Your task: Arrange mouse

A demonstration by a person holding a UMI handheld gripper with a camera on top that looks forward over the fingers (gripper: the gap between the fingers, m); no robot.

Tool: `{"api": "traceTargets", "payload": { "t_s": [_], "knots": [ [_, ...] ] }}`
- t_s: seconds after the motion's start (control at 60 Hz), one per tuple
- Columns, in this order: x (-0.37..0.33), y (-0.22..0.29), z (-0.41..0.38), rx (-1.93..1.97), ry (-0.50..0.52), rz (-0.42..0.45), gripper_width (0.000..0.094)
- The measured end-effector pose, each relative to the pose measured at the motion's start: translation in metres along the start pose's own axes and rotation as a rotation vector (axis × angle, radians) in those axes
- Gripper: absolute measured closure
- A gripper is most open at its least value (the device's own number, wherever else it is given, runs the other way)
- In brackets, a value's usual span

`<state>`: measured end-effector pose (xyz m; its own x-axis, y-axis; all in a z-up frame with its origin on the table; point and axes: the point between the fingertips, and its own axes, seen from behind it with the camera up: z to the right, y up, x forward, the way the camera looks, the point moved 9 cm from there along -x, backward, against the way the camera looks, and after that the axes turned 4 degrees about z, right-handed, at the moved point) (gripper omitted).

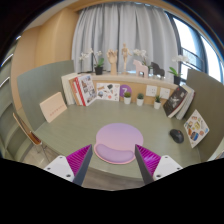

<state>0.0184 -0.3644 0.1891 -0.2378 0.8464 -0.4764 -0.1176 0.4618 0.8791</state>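
We're holding the hand-held gripper [113, 166] low over the counter [60, 135], fingers spread wide with nothing between them. Both purple pads [80, 160] are showing clear on the inner faces, so no grasp yet.

The mouse [176, 135] is sitting well off to the right of the fingers, a small dark shape on the counter just beside a leaning picture card [196, 128]. It's nowhere near the jaws.

Straight ahead of the fingertips we're looking at a round lilac mouse pad [119, 142], lying flat and bare. Our read: that's the target, and the mouse belongs on it. We're probably centred on the pad because it's the reference for the arrangement, not because we're picking it.

Along the back, books and cards [82, 90] are propped upright against the wall ledge, with small potted plants [126, 96] and figurines beyond, curtains behind. They're display clutter, standing clear of the working area, so the swing to the right looks unobstructed.

Judgement: task is at the start. Next move calls for turning right, straddling the mouse across its narrow sides, then closing. Risk: the card leaning next to it is crowding the far finger, so we could knock it over on approach.
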Motion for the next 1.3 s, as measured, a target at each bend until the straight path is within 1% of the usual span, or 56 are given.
{"api": "traceTargets", "payload": {
  "t_s": [0.05, 0.067, 0.1, 0.25, 0.383, 0.517, 0.767, 0.95, 0.983, 1.067, 1.167, 1.3],
  "knots": [
    [0.003, -0.018, 0.017, 0.018, -0.037, -0.037, 0.0077],
    [-0.006, -0.008, 0.007, 0.017, -0.032, -0.041, 0.0078],
    [0.01, -0.038, 0.046, 0.022, -0.069, -0.066, 0.0077],
    [0.023, -0.084, 0.131, 0.066, -0.173, -0.14, 0.0079],
    [0.037, -0.098, 0.204, 0.098, -0.239, -0.19, 0.0085],
    [0.065, -0.095, 0.264, 0.107, -0.284, -0.193, 0.0087],
    [0.132, -0.074, 0.333, 0.113, -0.28, -0.209, 0.0085],
    [0.172, -0.055, 0.36, 0.139, -0.262, -0.205, 0.0088],
    [0.179, -0.052, 0.362, 0.144, -0.25, -0.209, 0.008],
    [0.196, -0.046, 0.366, 0.157, -0.228, -0.216, 0.0093],
    [0.209, -0.039, 0.372, 0.159, -0.226, -0.221, 0.0126],
    [0.218, -0.036, 0.38, 0.172, -0.228, -0.23, 0.0222]
  ]
}}
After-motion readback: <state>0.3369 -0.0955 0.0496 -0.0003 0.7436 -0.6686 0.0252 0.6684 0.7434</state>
